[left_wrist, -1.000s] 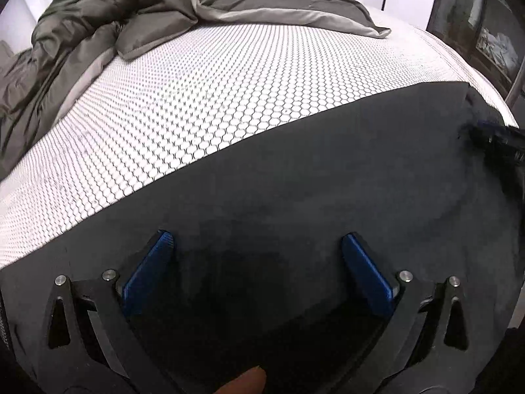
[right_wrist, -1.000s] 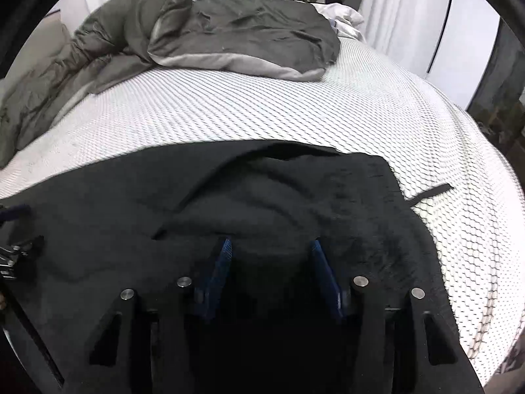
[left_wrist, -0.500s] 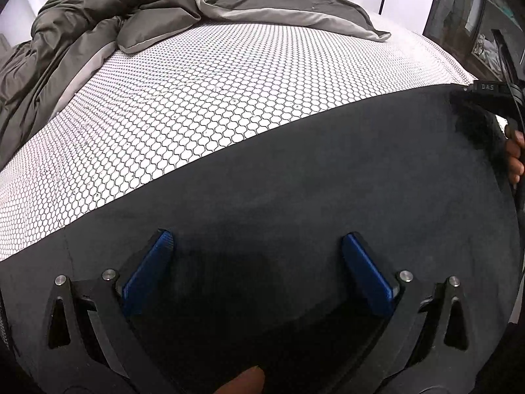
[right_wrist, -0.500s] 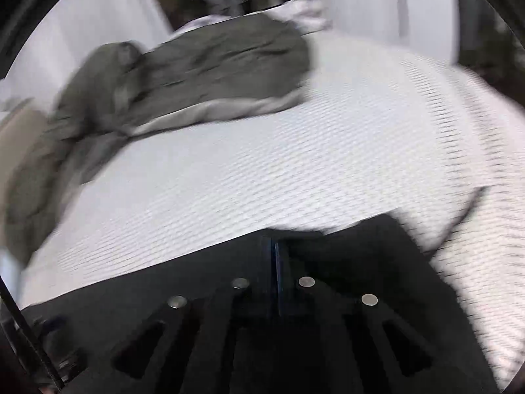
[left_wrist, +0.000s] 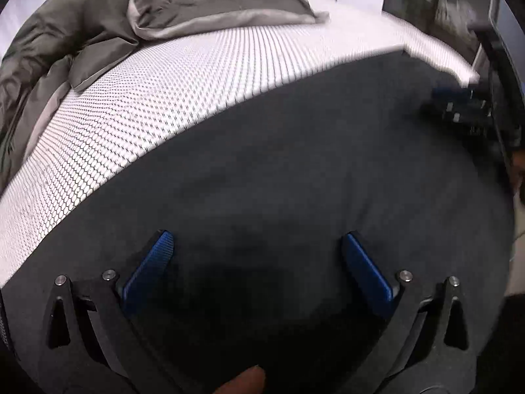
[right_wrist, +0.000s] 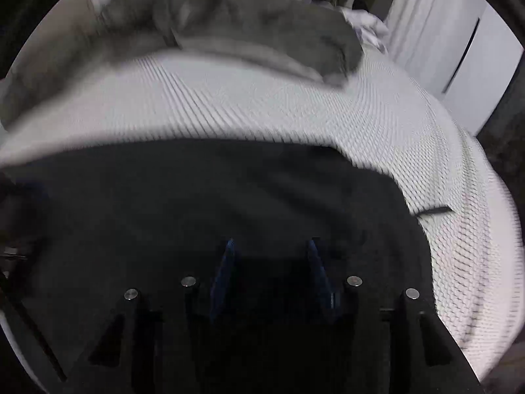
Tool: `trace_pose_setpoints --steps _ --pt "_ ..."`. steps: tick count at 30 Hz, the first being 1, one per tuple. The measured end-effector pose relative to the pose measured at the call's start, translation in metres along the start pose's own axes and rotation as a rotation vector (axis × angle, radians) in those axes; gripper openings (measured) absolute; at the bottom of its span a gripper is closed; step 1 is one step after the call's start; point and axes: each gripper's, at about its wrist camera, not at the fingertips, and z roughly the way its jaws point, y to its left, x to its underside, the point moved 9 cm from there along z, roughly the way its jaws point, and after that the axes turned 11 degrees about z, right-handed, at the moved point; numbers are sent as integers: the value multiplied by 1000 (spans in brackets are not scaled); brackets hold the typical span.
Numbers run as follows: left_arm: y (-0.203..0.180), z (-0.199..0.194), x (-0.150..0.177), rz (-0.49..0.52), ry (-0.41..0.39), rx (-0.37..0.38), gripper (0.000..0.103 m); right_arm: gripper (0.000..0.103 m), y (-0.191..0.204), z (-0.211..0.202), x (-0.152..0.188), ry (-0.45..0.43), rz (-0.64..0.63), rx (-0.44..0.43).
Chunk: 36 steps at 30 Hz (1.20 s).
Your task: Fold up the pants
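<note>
Change: since half a second earlier the right gripper (right_wrist: 270, 246) had gone from jaws pressed together to jaws parted; the left gripper (left_wrist: 257, 239) kept the same wide spread.
Count: one pair of black pants (left_wrist: 295, 170), one bed (left_wrist: 157, 98), one grey duvet (left_wrist: 98, 26), two grippers.
Pants place: they lay flat on the near part of the bed's white honeycomb cover, filling the lower half of both views.
Pants axis: the long axis ran left to right across the bed; the far edge was a nearly straight line in the left view.
Pants end: one end lay to the right in the right view, with a thin black drawstring (right_wrist: 433, 210) lying out on the cover just past its edge.
Left jaws: wide open, blue pads (left_wrist: 149, 269) well apart over the dark cloth, holding nothing.
Right jaws: partly open, narrower than the left; whether cloth sat between them I could not tell, the area being dark.
Left view only: the right gripper (left_wrist: 459, 105) appeared blurred at the far right edge of the pants, and a fingertip (left_wrist: 242, 381) at the bottom.
Right view only: the drawstring, white wardrobe doors (right_wrist: 452, 42) and white bedding (right_wrist: 364, 23) behind the duvet (right_wrist: 262, 32).
Blur: both views were smeared.
</note>
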Motion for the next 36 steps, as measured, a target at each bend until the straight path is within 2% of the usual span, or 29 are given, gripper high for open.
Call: trace_pose_setpoints --steps 1,4,7,9,10,12,13,14,15,16,17,19,20,23,25,27,29,31,32,34,36 --pt "1 0 0 -5 -6 7 103 42 -3 4 2 -1 -21 23" --pt "11 -1 4 -39 5 -25 103 35 -9 -1 2 -14 -14 -22" --pt "16 -12 7 -67 2 -53 102 36 -10 -9 6 -40 -46 -12" --pt "8 -26 4 -44 -39 -31 102 37 -3 -21 12 -55 -65 5" --pt "0 -34 0 -29 -66 -2 102 39 4 -28 14 -67 -66 -19" --pt "-27 -45 -7 -5 -106 65 102 49 20 -49 18 -106 -62 -113" --pt "-42 -44 -10 17 -110 108 102 61 34 -60 21 -128 -71 -162" --pt "-57 -40 -10 45 -99 149 102 68 44 -65 25 -131 -85 -194" --pt "-68 -34 -7 73 -76 168 102 68 57 -67 31 -122 -110 -235" --pt "-74 -25 -2 99 -43 154 102 68 71 -64 38 -101 -145 -269" --pt "-75 -15 3 117 -8 118 103 68 82 -57 48 -72 -197 -267" --pt "-72 -12 7 108 -7 110 103 68 80 -44 60 -43 -251 -199" --pt "-68 -13 9 102 -7 108 103 68 67 -40 63 -37 -248 -144" --pt "-54 -15 14 89 -10 96 103 69 4 -37 58 -72 -184 109" --pt "-49 -16 18 74 -13 84 103 69 -37 -35 56 -91 -109 242" --pt "-47 -29 20 79 -35 47 102 69 -52 -38 58 -90 -18 188" --pt "-53 -45 15 102 -84 54 102 69 -41 -57 56 -128 -14 123" --pt "-68 -58 13 110 -126 122 102 72 -14 -81 59 -172 -13 -24" --pt "-77 -62 13 122 -134 149 102 79 8 -95 62 -184 -12 -133" --pt "-91 -60 15 159 -130 163 102 80 51 -106 74 -176 -70 -287" --pt "-96 -47 19 198 -102 129 102 80 80 -101 88 -139 -169 -309"
